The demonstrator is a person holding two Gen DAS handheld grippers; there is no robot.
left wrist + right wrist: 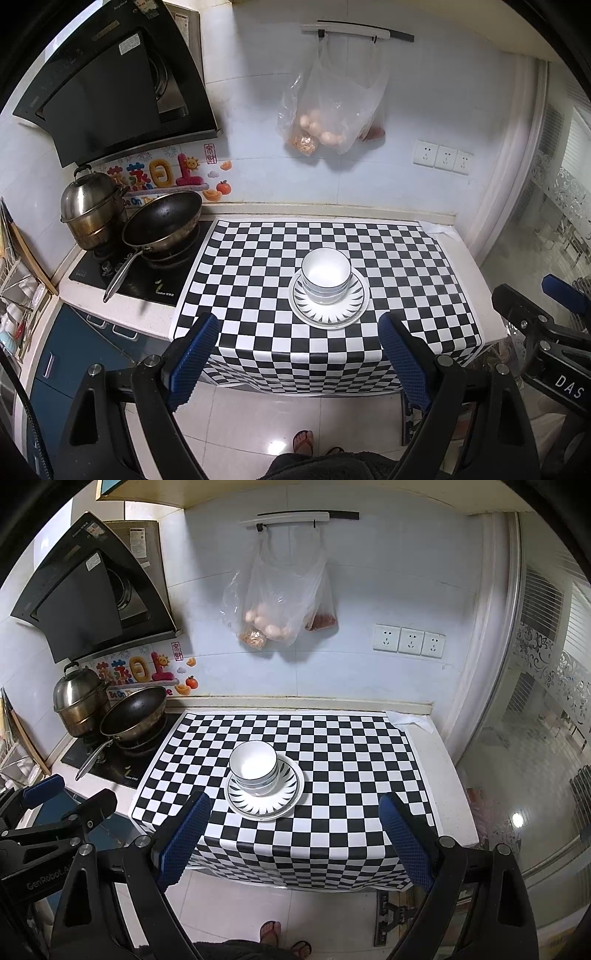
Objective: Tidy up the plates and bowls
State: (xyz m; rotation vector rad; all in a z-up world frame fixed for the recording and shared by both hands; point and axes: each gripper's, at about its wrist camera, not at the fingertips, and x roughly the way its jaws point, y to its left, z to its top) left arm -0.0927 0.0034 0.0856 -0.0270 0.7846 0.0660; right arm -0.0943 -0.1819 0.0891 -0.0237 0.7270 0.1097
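Bowls (pixel 325 275): white, nested, stacked on plates, mid checkered cloth (pixel 258 266) on desk.
Plates (pixel 328 312): stacked, under bowls, right of wok (pixel 162 219).
Left hand-held gripper (pixel 299 354): jaws wide, empty, short of plates.
Right hand-held gripper (pixel 295 834): jaws wide, empty, short of plates.

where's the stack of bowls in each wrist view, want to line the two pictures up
Left wrist view: the stack of bowls sits right of centre on the patterned plate, above the gap between the blue fingers.
Right wrist view: the stack of bowls sits left of centre on the same plate, just beyond the left-hand finger.
Shared landmark: the frying pan on the stove, left of the checkered cloth.
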